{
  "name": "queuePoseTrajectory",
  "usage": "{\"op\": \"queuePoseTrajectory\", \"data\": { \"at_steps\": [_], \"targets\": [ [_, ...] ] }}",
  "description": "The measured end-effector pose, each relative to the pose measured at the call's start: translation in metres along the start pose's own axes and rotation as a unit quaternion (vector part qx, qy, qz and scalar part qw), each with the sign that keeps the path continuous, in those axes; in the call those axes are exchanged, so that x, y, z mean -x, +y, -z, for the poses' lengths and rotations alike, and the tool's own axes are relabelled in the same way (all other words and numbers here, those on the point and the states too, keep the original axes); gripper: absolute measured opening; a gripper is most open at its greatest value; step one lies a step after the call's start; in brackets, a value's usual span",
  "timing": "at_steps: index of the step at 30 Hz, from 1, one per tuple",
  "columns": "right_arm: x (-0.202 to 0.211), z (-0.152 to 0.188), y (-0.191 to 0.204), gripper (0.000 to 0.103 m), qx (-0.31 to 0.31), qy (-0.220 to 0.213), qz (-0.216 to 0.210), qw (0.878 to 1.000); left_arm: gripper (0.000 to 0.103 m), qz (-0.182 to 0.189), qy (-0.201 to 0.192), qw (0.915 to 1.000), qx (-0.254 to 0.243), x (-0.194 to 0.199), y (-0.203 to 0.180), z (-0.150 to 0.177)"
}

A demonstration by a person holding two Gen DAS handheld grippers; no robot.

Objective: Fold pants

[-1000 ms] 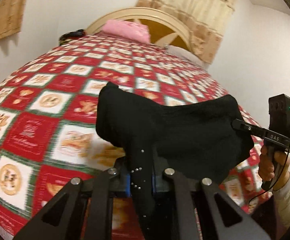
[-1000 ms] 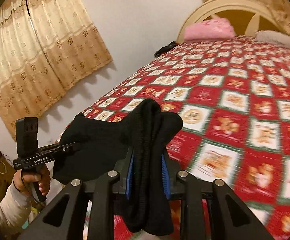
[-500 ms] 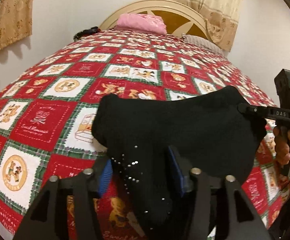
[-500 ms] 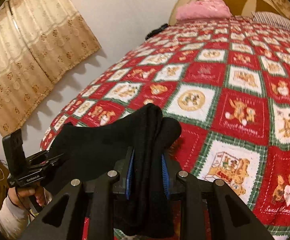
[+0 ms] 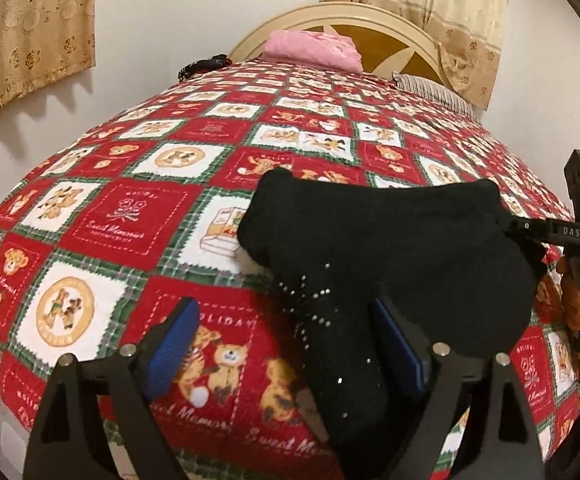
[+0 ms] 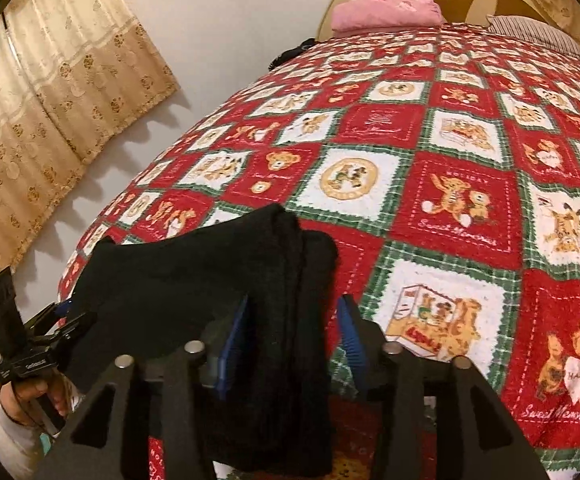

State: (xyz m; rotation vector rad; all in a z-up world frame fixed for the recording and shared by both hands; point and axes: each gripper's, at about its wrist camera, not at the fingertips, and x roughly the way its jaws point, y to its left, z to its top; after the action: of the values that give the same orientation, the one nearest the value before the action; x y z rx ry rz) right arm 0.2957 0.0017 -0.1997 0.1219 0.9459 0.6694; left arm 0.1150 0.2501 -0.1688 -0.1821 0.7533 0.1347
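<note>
On bedspread (image 5: 138, 216) | folded black pants (image 5: 389, 248) | long axis left-right

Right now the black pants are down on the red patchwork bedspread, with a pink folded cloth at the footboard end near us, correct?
Not quite. The pink folded cloth lies at the far end, against the headboard, as the left wrist view shows. The black pants are indeed down on the red patchwork bedspread.

bedspread (image 5: 138, 216): red, white and green bear patchwork, spread below and ahead of the claw | pink folded cloth (image 5: 313, 50): far ahead, at the headboard | headboard (image 5: 389, 30): cream arch beyond it | striped pillow (image 5: 433, 90): far ahead, right | curtains (image 6: 54, 92): beige, floral, on wall to the left | dark item (image 5: 202, 66): far edge, unclear
</note>
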Motion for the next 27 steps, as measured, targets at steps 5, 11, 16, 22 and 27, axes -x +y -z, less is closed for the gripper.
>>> {"op": "queuePoseTrajectory", "data": {
  "at_steps": [5,11,16,22,27],
  "targets": [
    [-0.004,0.0,-0.003,0.057,-0.008,0.006,0.012,1.0,0.093,0.0,0.004,0.9999,0.014,0.002,0.008,0.006],
    [0.002,0.003,-0.003,0.06,-0.01,-0.002,0.028,1.0,0.093,-0.006,0.006,0.9998,0.015,0.008,0.008,0.009],
    [0.019,0.005,0.001,0.062,-0.003,-0.018,0.069,0.997,0.093,-0.033,-0.004,0.9993,0.018,0.027,0.002,0.007],
    [0.08,0.017,0.029,0.063,0.019,-0.073,0.143,0.987,0.093,-0.031,-0.05,0.9979,0.027,0.068,-0.015,0.008],
    [0.135,0.051,0.07,0.068,0.046,-0.114,0.132,0.984,0.096,-0.012,-0.083,0.9964,0.013,0.103,-0.038,0.007]
  ]
}}
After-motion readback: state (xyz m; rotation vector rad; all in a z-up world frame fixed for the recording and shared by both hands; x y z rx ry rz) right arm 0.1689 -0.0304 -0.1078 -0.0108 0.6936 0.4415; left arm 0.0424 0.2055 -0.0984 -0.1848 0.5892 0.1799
